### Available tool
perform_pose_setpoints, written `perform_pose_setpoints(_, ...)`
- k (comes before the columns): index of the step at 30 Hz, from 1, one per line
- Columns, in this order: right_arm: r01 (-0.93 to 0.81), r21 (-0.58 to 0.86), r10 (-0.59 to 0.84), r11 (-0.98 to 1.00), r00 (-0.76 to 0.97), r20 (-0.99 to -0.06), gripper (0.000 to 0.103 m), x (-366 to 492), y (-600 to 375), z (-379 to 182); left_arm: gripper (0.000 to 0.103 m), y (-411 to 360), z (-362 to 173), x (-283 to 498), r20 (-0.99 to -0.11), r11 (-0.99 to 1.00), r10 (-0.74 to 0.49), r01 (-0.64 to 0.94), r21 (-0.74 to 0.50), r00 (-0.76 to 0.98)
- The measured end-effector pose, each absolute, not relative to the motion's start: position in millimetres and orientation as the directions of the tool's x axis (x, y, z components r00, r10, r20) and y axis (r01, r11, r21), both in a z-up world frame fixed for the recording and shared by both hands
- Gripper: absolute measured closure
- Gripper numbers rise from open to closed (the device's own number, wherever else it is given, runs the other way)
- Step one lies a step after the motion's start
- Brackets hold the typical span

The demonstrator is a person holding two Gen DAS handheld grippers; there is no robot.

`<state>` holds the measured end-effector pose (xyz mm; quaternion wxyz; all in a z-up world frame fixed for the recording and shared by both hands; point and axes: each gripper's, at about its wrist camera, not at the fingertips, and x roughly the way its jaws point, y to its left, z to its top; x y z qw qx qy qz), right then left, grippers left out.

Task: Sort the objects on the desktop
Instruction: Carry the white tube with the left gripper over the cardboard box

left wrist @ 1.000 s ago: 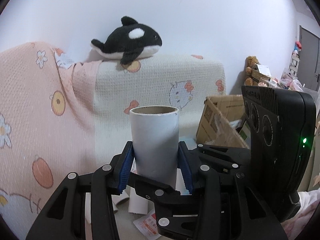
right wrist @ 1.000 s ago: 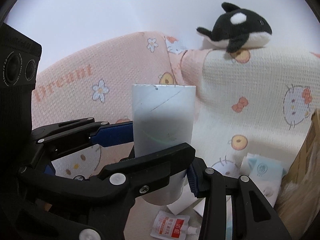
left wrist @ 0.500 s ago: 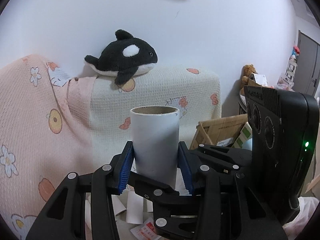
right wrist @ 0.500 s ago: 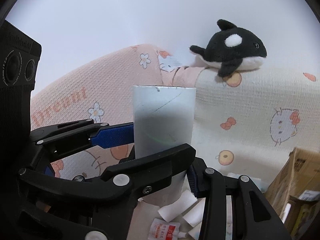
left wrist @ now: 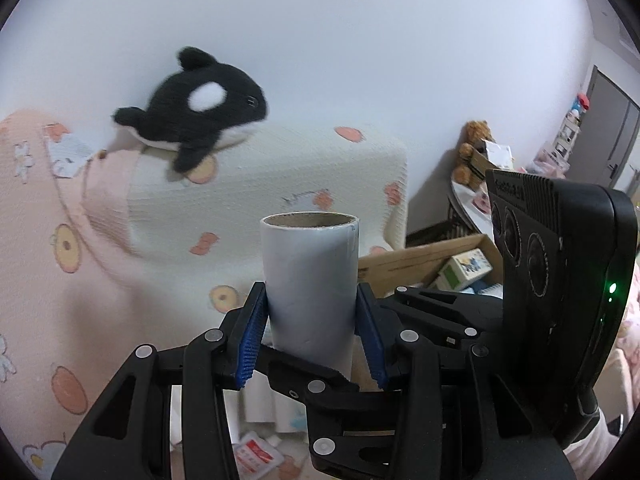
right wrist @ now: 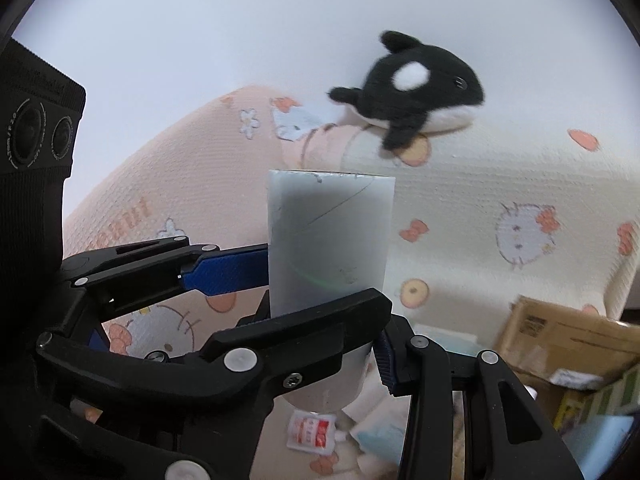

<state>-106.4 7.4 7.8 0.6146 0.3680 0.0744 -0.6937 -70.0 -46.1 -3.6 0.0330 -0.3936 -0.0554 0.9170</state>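
Here, your left gripper (left wrist: 311, 336) and right gripper (right wrist: 326, 344) both clamp the same upright cardboard tube (left wrist: 310, 280), blue pads (left wrist: 251, 340) pressed on its sides, held aloft before the blanket-draped sofa (left wrist: 280, 184) bearing an orca plush (left wrist: 196, 116).

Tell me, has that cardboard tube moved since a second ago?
Yes. The tube, clamped in both grippers, has risen: the cardboard box behind it now shows its open inside, and the floor clutter sits lower in view.

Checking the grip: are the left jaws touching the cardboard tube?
Touching. The left wrist view shows both blue pads pressed against the cardboard tube sides.
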Motion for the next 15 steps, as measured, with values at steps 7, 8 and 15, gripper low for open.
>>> perform_pose_setpoints(7,0.905,0.304,-0.735,-0.299,-0.015,-0.678,0.062,-122.1,38.5,-2.0,0.055,-11.4,-21.1,-83.0,-0.746,-0.979,0.192,-0.076,-0.188,-0.638)
perform_pose_setpoints(8,0.903,0.296,-0.72,-0.312,-0.021,-0.693,0.062,-124.9,45.1,-6.6,0.055,-7.1,-24.3,-84.6,-0.75,-0.977,0.205,-0.085,-0.196,-0.629)
perform_pose_setpoints(15,0.868,0.349,-0.684,-0.354,0.014,-0.73,0.061,-143.7,77.7,-29.7,0.056,22.7,-45.8,-98.9,-0.797,-0.962,0.274,-0.147,-0.231,-0.539)
